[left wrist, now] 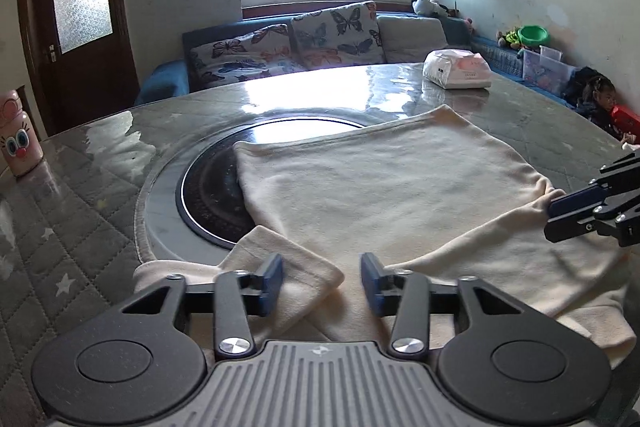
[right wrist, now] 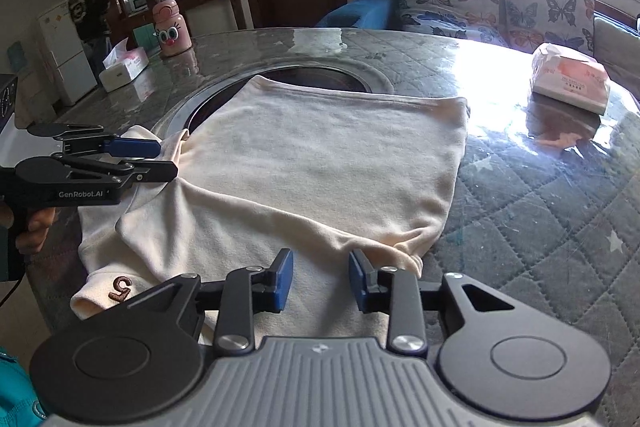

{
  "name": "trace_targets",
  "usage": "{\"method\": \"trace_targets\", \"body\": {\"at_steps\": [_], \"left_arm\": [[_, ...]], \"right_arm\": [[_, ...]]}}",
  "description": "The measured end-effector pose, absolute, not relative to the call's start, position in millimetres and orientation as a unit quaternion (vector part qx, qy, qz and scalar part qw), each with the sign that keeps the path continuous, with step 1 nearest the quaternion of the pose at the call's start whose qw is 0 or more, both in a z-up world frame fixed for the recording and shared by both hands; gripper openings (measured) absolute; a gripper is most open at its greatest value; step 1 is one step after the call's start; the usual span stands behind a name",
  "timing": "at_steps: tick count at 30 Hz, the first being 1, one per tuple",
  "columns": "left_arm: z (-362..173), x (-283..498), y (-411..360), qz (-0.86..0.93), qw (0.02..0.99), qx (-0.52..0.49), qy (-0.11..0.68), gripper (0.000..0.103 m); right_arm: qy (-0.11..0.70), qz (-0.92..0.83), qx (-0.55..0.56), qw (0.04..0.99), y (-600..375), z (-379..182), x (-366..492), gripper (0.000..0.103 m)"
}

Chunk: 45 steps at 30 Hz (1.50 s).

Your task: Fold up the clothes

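A cream garment point(left wrist: 380, 187) lies flat on the round table, partly folded; it also shows in the right wrist view point(right wrist: 320, 167). A sleeve with a brown "5" point(right wrist: 121, 287) lies at its near left. My left gripper point(left wrist: 322, 285) is open just above the garment's near edge, next to a folded sleeve point(left wrist: 288, 267); it also shows in the right wrist view point(right wrist: 160, 157), jaws apart. My right gripper point(right wrist: 320, 281) is open over the garment's near right corner. In the left wrist view it point(left wrist: 556, 211) touches a bunched corner at the right.
The table point(left wrist: 80, 227) has a quilted grey cover under clear plastic and a dark round hob point(left wrist: 208, 195) in the middle. A tissue pack point(left wrist: 458, 69) lies far right, a pink bottle point(left wrist: 18, 139) at the left, a tissue box point(right wrist: 124, 67) beyond. A child point(left wrist: 600, 103) sits at the right.
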State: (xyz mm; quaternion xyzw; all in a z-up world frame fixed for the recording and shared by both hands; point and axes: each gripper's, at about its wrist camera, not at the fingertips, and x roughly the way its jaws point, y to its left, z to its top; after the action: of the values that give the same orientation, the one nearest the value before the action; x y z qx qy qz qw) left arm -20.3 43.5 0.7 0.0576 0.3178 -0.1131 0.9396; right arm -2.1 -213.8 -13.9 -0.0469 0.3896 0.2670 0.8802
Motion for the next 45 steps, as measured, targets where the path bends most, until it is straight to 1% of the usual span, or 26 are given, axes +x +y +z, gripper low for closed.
{"method": "trace_targets", "body": {"at_steps": [1, 2, 3, 4, 7, 15, 19, 25, 27, 30, 33, 37, 42, 44, 45], "left_arm": [[0, -20, 47, -0.111, 0.940, 0.053, 0.319, 0.024], [-1, -20, 50, -0.108, 0.940, 0.049, 0.320, 0.020], [0, -21, 55, -0.106, 0.941, 0.040, 0.318, 0.013], [3, -23, 61, -0.103, 0.943, 0.027, 0.314, 0.009], [14, -30, 83, -0.088, 0.951, -0.012, 0.296, 0.006], [42, -66, 169, 0.031, 0.967, -0.087, 0.239, 0.005], [34, -80, 206, 0.088, 0.960, -0.109, 0.244, 0.005], [10, -84, 234, 0.137, 0.945, -0.124, 0.269, 0.005], [5, -85, 240, 0.144, 0.942, -0.127, 0.275, 0.005], [1, -85, 245, 0.149, 0.940, -0.125, 0.282, 0.005], [0, -87, 247, 0.156, 0.936, -0.128, 0.287, 0.005], [-2, -89, 253, 0.171, 0.929, -0.138, 0.298, 0.011], [12, -99, 252, 0.177, 0.935, -0.139, 0.274, 0.012], [18, -102, 245, 0.163, 0.942, -0.130, 0.264, 0.013], [21, -101, 239, 0.149, 0.945, -0.123, 0.262, 0.014]], "right_arm": [[0.389, 0.267, -0.049, 0.880, -213, -14, -2, 0.031], [0.389, 0.266, -0.049, 0.881, -213, -13, -2, 0.031], [0.388, 0.266, -0.050, 0.881, -212, -13, -3, 0.031], [0.388, 0.265, -0.051, 0.881, -212, -12, -3, 0.032], [0.386, 0.264, -0.055, 0.882, -210, -11, -4, 0.032], [0.386, 0.266, -0.066, 0.881, -202, -8, -8, 0.032], [0.385, 0.269, -0.071, 0.880, -196, -7, -10, 0.032], [0.390, 0.270, -0.083, 0.876, -187, -7, -11, 0.033], [0.393, 0.268, -0.086, 0.875, -185, -8, -12, 0.034], [0.398, 0.264, -0.087, 0.874, -183, -9, -11, 0.038], [0.401, 0.260, -0.083, 0.874, -183, -11, -11, 0.038], [0.401, 0.260, -0.080, 0.875, -182, -12, -12, 0.042], [0.400, 0.260, -0.079, 0.875, -180, -12, -11, 0.043], [0.400, 0.260, -0.078, 0.875, -180, -12, -11, 0.045], [0.399, 0.261, -0.078, 0.875, -180, -12, -11, 0.048]]}}
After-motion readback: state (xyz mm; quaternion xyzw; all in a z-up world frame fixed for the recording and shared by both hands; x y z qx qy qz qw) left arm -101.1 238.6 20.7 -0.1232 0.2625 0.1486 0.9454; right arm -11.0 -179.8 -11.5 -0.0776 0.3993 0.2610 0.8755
